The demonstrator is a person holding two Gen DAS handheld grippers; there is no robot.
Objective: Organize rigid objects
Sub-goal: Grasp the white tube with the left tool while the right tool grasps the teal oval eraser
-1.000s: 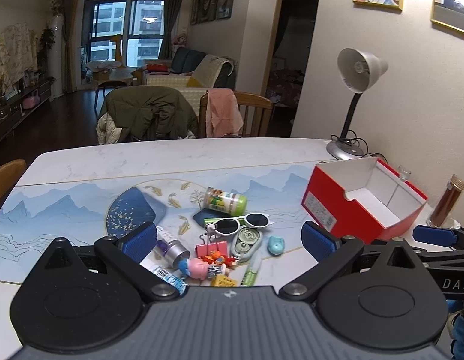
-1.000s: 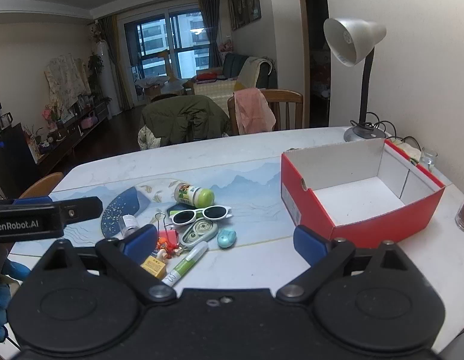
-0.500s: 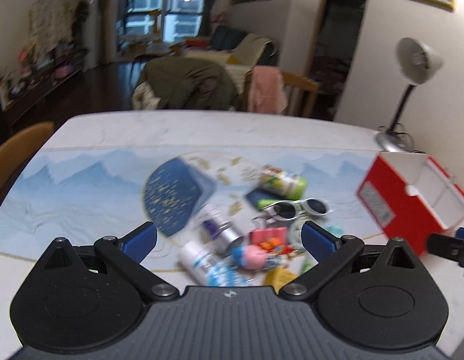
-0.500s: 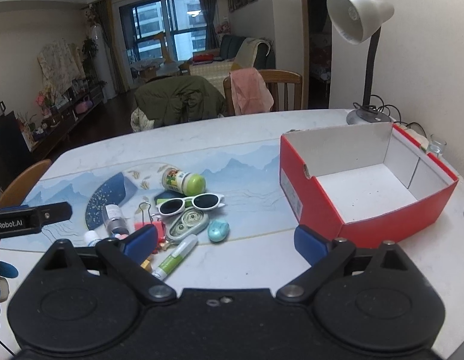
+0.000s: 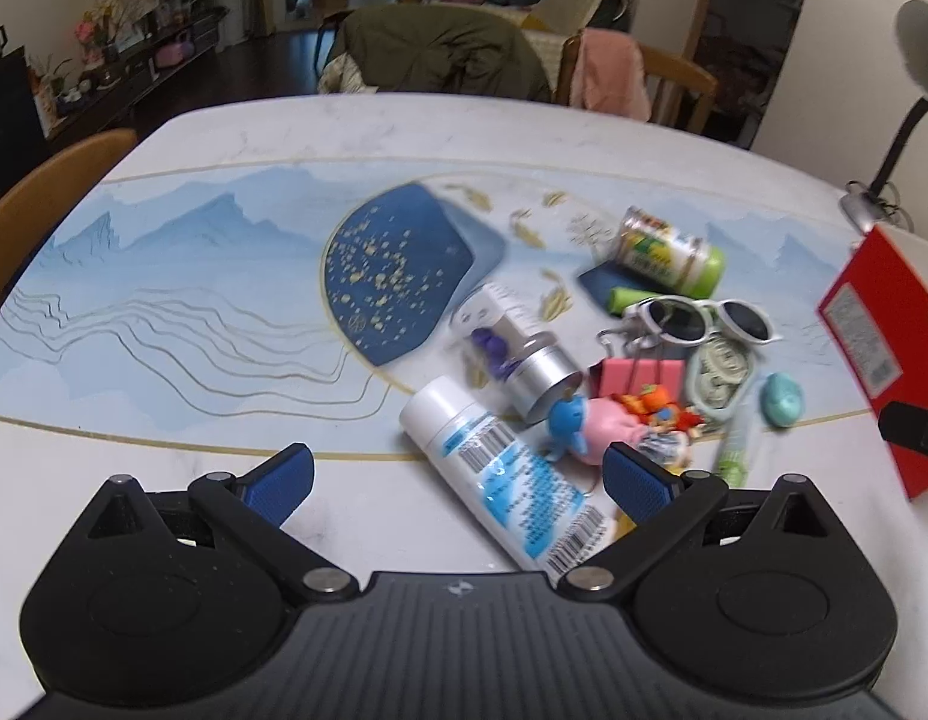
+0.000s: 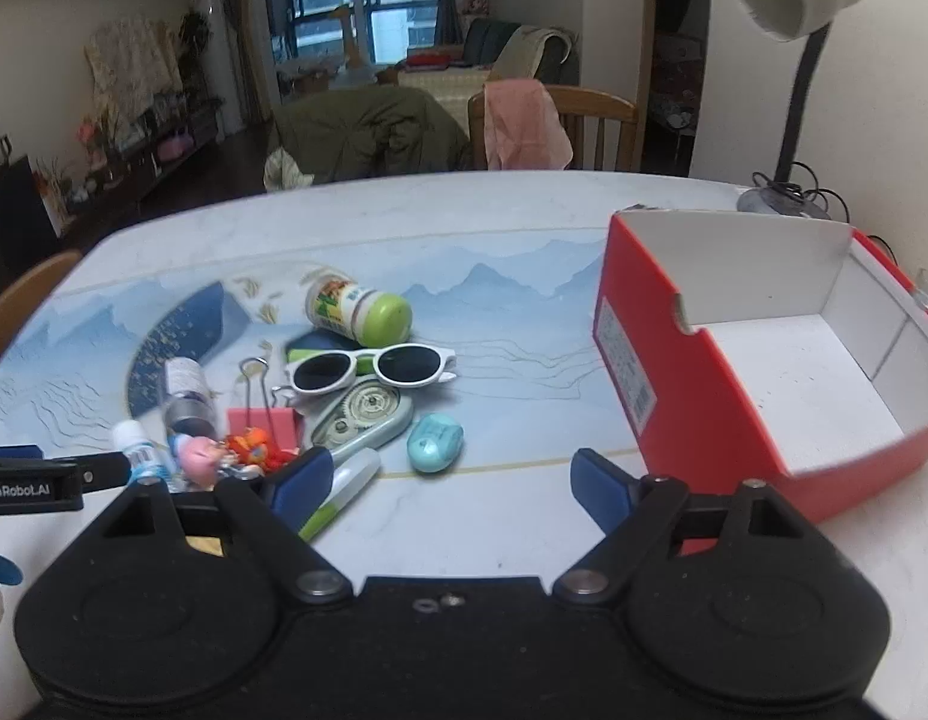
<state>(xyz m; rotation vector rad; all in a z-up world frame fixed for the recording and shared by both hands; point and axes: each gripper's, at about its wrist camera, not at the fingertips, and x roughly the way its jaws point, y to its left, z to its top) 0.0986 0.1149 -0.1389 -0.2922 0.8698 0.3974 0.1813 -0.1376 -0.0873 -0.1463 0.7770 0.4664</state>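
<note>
A living room is lying behind a marble-topped bench point(image 6: 523, 222) carrying a blue landscape mat. The left tongs point(image 5: 458, 480) are standing spread and empty, hovering low over a white tube point(image 5: 499, 474) that is lying flat between the pads. The right tongs point(image 6: 452, 480) have just been closing partway yet are standing apart, nothing between them. Beyond them the clutter is lying heaped: a green marker point(image 6: 338, 492), a teal case point(image 6: 435, 441), a tape dispenser point(image 6: 365, 414), white sunglasses point(image 6: 374, 366), a pink clip point(image 6: 266, 423). The red box point(image 6: 661, 372) is sitting open and empty to the right. The tube looks light, smooth and liable to roll; gripping across its midsection seems soundest. The sunglasses look fragile.
</note>
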